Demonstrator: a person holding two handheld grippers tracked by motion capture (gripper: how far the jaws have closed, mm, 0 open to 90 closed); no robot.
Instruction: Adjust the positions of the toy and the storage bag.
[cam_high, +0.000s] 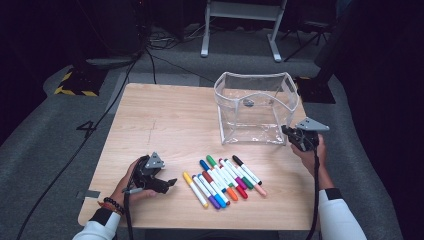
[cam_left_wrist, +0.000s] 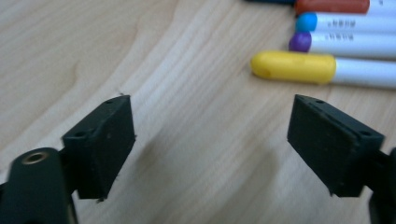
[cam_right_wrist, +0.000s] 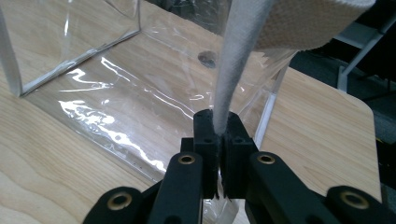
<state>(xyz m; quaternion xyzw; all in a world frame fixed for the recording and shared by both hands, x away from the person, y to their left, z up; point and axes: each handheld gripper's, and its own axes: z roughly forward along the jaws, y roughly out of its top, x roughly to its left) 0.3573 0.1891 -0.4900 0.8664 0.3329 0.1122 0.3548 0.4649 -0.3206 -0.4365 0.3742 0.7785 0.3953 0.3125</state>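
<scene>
Between my right gripper's (cam_right_wrist: 218, 140) clenched jaws I pinch the white fabric rim (cam_right_wrist: 233, 60) of the clear pouch (cam_high: 255, 107), soft and light, while beside it the markers (cam_high: 225, 180), hard and smooth, wait near my released left gripper (cam_left_wrist: 210, 140).

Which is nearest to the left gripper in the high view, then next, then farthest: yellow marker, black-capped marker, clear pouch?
From the left gripper:
1. Yellow marker, left end of the marker row.
2. Black-capped marker, right end of the row.
3. Clear pouch, far right of the table.
</scene>
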